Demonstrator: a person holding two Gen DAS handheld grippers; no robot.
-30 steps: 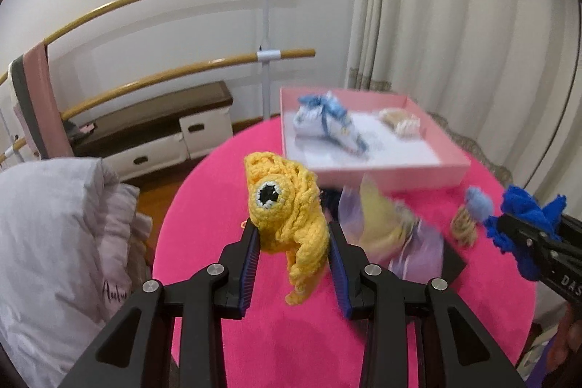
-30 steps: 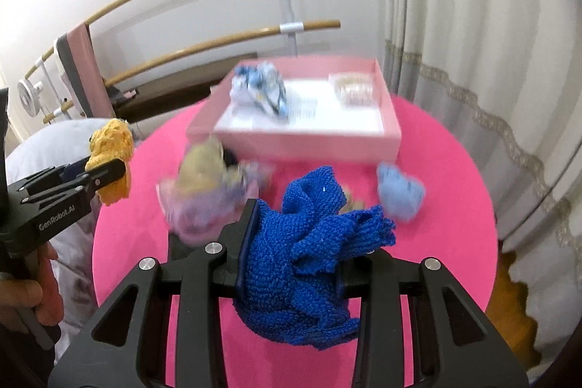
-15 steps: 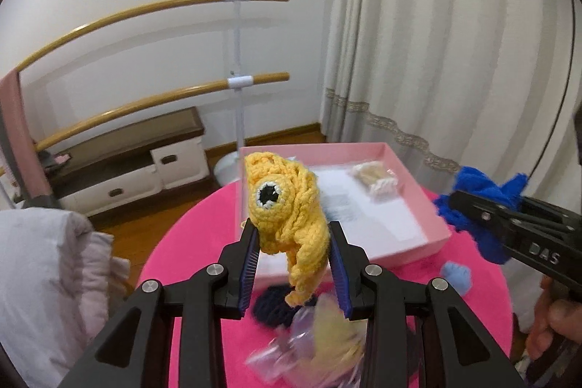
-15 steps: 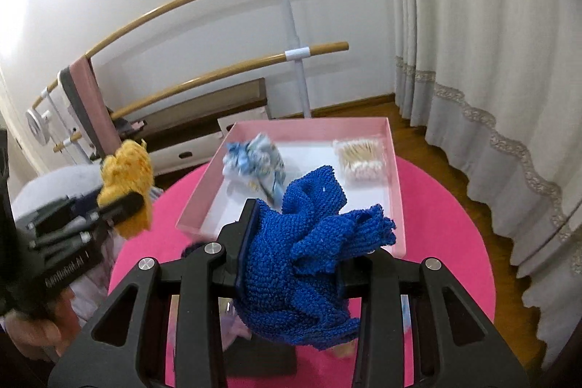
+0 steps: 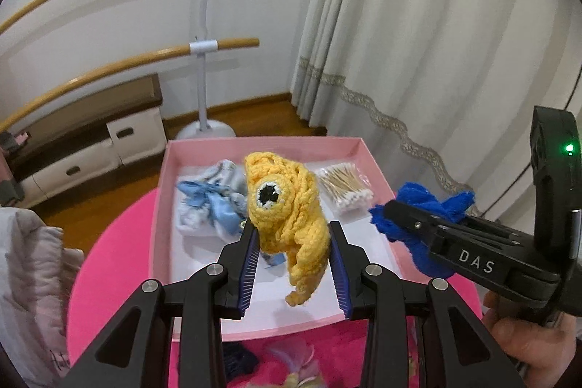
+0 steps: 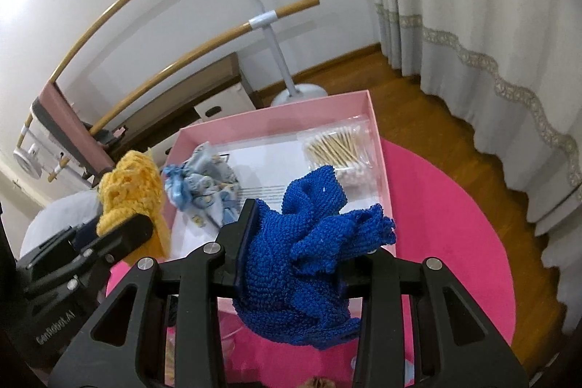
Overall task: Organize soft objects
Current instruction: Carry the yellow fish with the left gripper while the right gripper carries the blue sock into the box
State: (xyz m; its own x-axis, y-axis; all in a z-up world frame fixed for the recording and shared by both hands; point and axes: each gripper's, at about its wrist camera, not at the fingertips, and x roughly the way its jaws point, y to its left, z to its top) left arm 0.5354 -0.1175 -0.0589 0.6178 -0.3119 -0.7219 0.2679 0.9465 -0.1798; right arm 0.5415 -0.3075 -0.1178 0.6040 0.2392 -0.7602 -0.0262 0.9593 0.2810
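My left gripper (image 5: 293, 242) is shut on a yellow crochet toy (image 5: 287, 210) with a black eye and holds it above the near part of the pink box (image 5: 162, 206). My right gripper (image 6: 302, 239) is shut on a blue knitted piece (image 6: 302, 264) above the box's near right edge (image 6: 386, 184). In the right wrist view the yellow toy (image 6: 131, 191) hangs left of the box. In the left wrist view the blue piece (image 5: 418, 224) is at the right. A light blue patterned cloth bundle (image 5: 211, 202) lies inside the box.
A bag of cotton swabs (image 5: 345, 186) lies in the box's far right corner. The box sits on a round pink table (image 6: 454, 235). Dark and pastel soft items (image 5: 291, 370) lie on the table before the box. Curtains (image 5: 418, 42), a ballet barre (image 5: 203, 42) and a pale padded cloth (image 5: 29, 279) surround it.
Both grippers have moved forward and over the pink box, each still holding its item. The box now fills the centre of both views.
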